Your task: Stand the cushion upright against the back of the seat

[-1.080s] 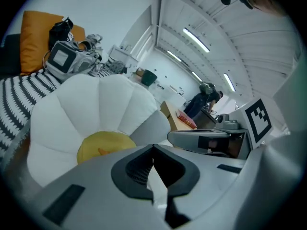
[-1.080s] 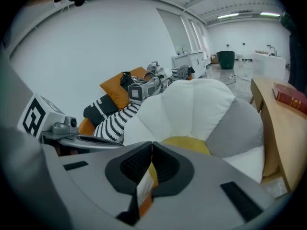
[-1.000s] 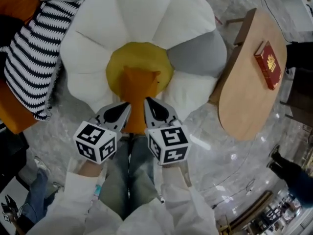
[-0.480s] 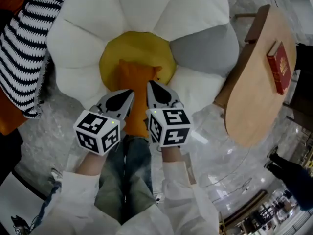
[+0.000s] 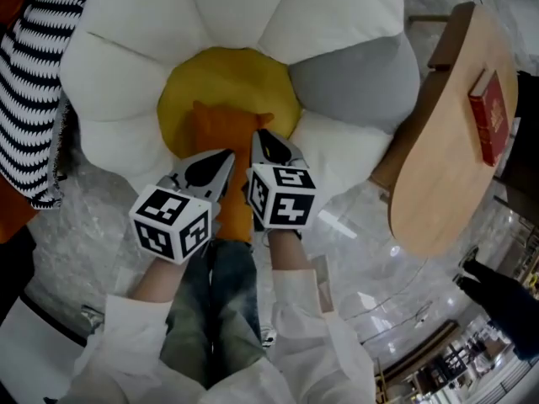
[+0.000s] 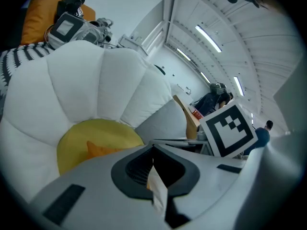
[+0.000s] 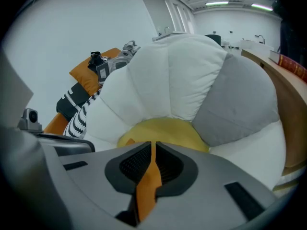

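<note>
forearms in white sleeves [image 5: 305, 320] reach forward side by side, tilted down. left gripper [image 5: 225, 156] and right gripper [image 5: 260, 135] each clamp tight on the orange cushion [image 5: 217, 133], which lies at the front edge of the yellow centre [image 5: 221, 76] of the flower seat [image 5: 126, 23].

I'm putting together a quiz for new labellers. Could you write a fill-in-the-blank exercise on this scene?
1. The left tongs and the right tongs are both shut on the near edge of the ___ cushion.
2. The middle of the flower-shaped seat is coloured ___.
3. One petal is ___, while the others are white.
4. On the wooden table lies a red ___.

Missing words: orange; yellow; grey; book.
</note>
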The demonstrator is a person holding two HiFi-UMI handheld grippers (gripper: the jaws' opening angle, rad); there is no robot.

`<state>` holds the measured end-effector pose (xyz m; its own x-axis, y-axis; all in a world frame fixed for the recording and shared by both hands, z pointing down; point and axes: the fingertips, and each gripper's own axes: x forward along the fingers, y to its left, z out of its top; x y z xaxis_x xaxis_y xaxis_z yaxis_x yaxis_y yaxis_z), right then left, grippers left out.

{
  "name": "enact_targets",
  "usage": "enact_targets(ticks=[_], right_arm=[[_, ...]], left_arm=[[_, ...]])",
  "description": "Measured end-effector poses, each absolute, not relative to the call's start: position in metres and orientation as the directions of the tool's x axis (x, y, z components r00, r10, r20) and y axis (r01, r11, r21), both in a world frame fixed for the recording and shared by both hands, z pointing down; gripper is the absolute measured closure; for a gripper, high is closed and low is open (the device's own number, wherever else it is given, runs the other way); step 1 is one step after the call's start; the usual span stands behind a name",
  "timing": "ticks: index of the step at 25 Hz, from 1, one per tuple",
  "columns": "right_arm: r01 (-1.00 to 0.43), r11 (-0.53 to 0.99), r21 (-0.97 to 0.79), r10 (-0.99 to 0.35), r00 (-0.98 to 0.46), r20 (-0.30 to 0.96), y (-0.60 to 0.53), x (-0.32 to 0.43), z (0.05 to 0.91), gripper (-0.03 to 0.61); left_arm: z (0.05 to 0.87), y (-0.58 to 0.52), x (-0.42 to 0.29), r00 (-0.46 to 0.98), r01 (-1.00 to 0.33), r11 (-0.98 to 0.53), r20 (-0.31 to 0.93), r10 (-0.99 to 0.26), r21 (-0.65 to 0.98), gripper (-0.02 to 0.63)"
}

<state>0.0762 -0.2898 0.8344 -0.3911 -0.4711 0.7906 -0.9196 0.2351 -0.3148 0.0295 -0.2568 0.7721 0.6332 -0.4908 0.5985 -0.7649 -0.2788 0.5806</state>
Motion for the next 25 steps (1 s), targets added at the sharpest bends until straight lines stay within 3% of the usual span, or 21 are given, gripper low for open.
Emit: enact_targets(ticks=[6, 12, 21, 25], right_arm=[[-0.936, 0.163, -0.313, -0.468, -0.353, 0.810, -0.309, 0.089, 0.868, 0.550], [-0.935, 0.069, -0.349, -0.420, -0.344, 0.839, -0.313, 0.097, 0.902, 0.437], [-0.937, -0.012, -0.350, -0.379, -0.320, 0.868, -0.319, 0.093, 0.924, 0.430], [-0.946, -0.025, -0.324, -0.362, -0.294, 0.885, -0.317, 0.090, 0.927, 0.485]], left_arm=[[0.797, -0.262, 0.029, 0.627, -0.767, -0.249, 0.607, -0.488, 0.592, 0.606], [0.812, -0.260, 0.029, 0.633, -0.762, -0.239, 0.615, -0.471, 0.602, 0.607], [0.818, -0.258, 0.015, 0.640, -0.751, -0.218, 0.608, -0.469, 0.623, 0.607], [0.818, -0.258, 0.011, 0.640, -0.755, -0.234, 0.609, -0.469, 0.613, 0.607]])
